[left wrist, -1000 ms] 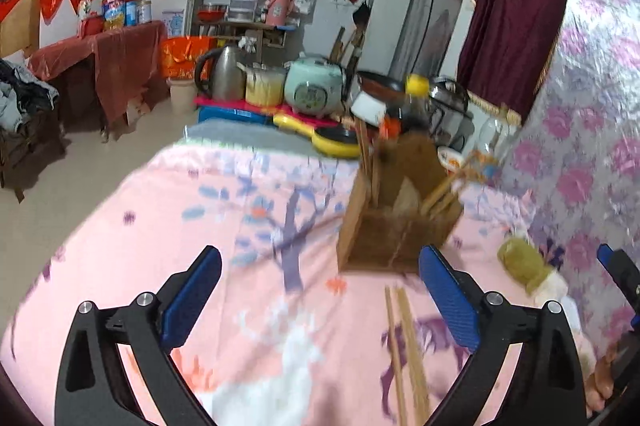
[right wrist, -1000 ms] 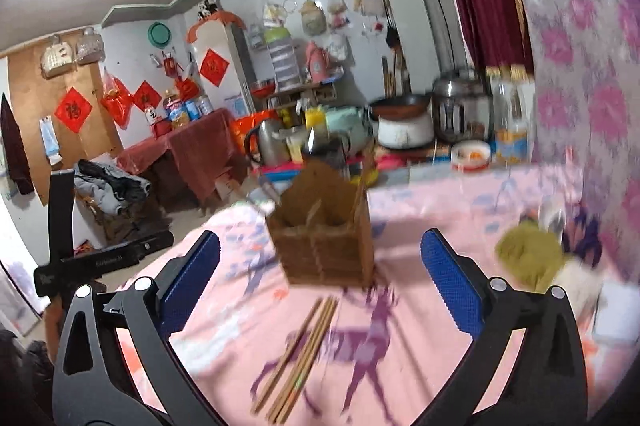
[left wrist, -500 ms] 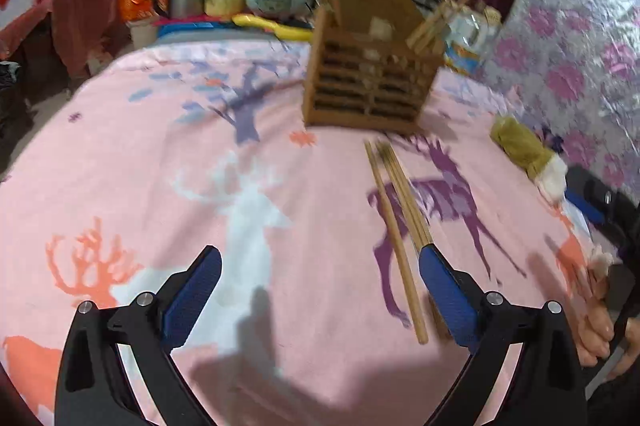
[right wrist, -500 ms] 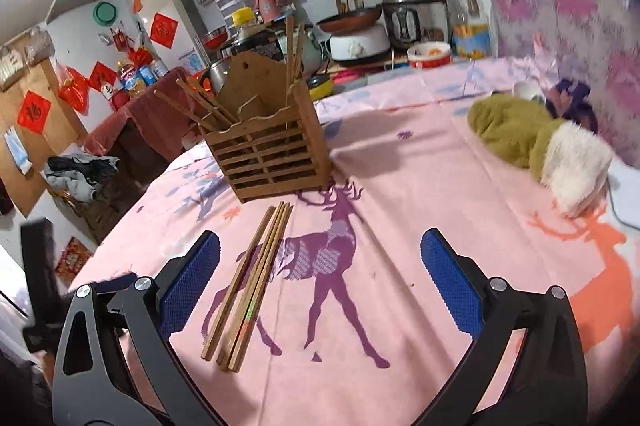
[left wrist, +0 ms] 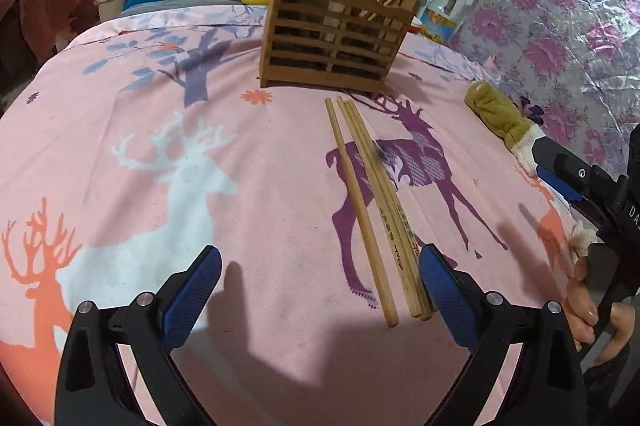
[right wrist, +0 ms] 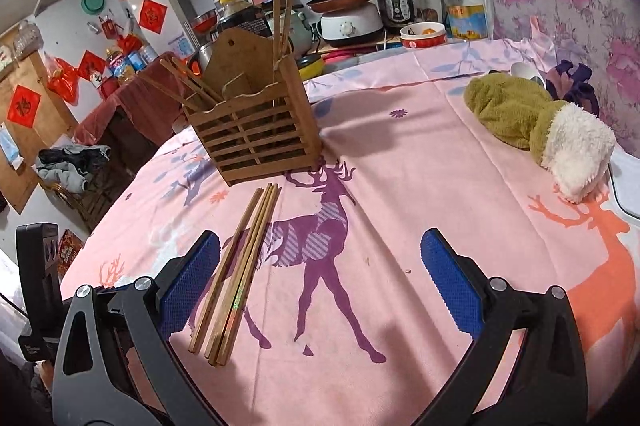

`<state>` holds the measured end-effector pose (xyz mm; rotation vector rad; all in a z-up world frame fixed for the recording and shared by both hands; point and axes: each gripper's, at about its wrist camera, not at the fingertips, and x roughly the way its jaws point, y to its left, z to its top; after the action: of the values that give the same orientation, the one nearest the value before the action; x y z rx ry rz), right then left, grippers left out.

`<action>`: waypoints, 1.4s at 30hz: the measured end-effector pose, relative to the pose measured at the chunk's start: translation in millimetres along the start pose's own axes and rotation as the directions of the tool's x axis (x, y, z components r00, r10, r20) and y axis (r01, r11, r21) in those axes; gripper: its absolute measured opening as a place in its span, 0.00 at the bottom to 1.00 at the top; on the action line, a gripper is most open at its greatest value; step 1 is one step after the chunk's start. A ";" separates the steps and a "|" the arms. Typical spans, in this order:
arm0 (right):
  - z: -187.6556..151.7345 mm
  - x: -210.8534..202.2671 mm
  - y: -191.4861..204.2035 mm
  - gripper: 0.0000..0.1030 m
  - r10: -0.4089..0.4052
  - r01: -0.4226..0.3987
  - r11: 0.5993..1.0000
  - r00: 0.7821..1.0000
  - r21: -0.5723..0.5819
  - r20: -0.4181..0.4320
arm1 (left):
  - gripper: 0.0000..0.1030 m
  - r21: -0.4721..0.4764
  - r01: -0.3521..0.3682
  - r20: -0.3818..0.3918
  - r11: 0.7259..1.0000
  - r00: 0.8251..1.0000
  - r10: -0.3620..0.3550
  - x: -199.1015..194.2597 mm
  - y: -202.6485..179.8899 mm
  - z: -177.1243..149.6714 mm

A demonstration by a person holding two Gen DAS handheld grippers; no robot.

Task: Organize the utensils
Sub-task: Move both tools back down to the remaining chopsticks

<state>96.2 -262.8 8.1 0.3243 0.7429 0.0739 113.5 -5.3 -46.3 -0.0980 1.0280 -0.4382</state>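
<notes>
Both grippers' fingers gape empty; chopsticks (left wrist: 374,202) lie beside left gripper's (left wrist: 320,294) right finger

On the black body of the other handheld gripper (left wrist: 612,202), at the right edge of the left wrist view, white letters read "DA" before the frame cuts them off. 2 of the long wooden chopsticks (left wrist: 394,226) lying on the pink cloth carry small green printed marks near their thick ends, too small to read. On the far left of the right wrist view, red diamond-shaped paper signs (right wrist: 153,15) on the white cabinet and the wall bear a single dark character each, and I cannot make it out; the labels on the far bottles are unreadable too.
</notes>
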 end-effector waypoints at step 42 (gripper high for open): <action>-45.5 44.4 58.0 0.83 0.006 -0.113 0.935 0.953 -0.336 -0.304 | 0.94 -0.117 -0.314 -0.046 0.942 0.949 0.310 26.2 61.0 34.5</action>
<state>101.0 -187.8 -34.0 -0.0082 1.0027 0.3166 172.9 35.4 -66.7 -0.0377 1.0750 -0.0865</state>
